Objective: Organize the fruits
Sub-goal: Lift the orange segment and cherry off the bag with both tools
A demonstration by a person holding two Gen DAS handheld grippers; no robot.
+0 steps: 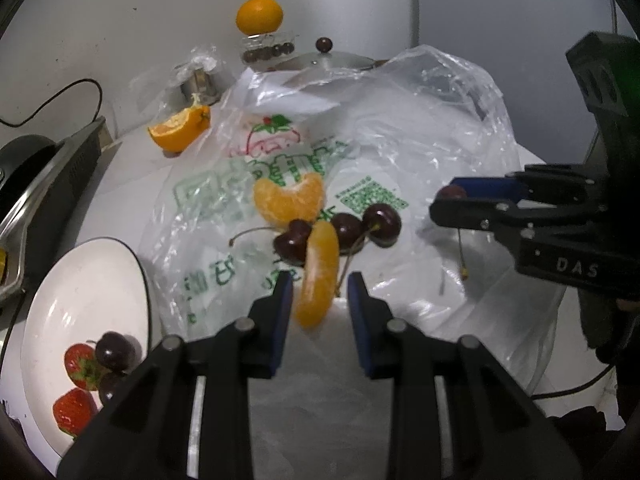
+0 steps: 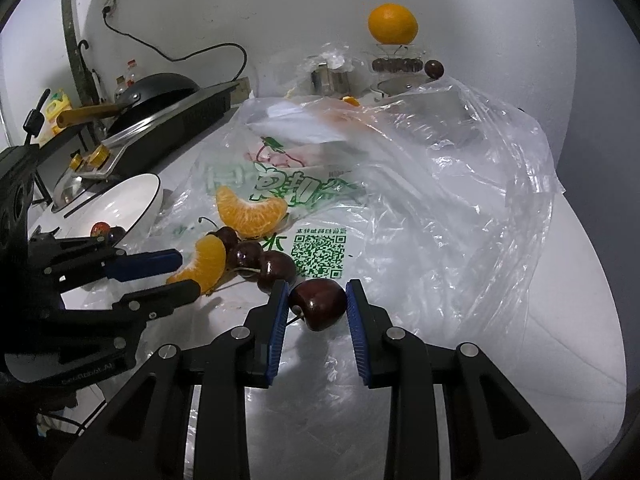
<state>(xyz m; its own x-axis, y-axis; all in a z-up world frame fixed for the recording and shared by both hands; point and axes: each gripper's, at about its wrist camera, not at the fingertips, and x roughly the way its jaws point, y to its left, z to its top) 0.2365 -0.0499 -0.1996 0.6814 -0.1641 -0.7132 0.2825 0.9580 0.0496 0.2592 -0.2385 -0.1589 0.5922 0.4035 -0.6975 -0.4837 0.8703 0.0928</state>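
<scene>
right gripper (image 2: 318, 304): your blue pads pinch a dark cherry (image 2: 319, 304) across its round body, its stem hanging free below; it is held just above the plastic bag (image 2: 440, 208). judged light, firm-skinned, glossy and apt to slip or bruise, so a gentle squeeze at the widest part suits it.
left gripper (image 1: 320, 296): your fingers bracket an orange segment (image 1: 319, 280) standing on end between the pads; the right pad looks clear of it, and contact on the left cannot be told.
orange segment: judged soft, wet-membraned, easily crushed; take it across the thick middle, lightly.
cherry cluster (image 1: 344, 228): three dark cherries just behind the segment, stems tangled; a stem is a poor hold, the body better.
second segment (image 1: 289, 200): lies flat on the bag's green print, just beyond the cherries.
white bowl (image 1: 100, 264): to your left, holding strawberries (image 1: 78, 360) and cherries; the likely destination.
orange wedge (image 1: 180, 128): farther back, unpeeled.
whole orange (image 1: 259, 15): farthest, perched on a clear box.
</scene>
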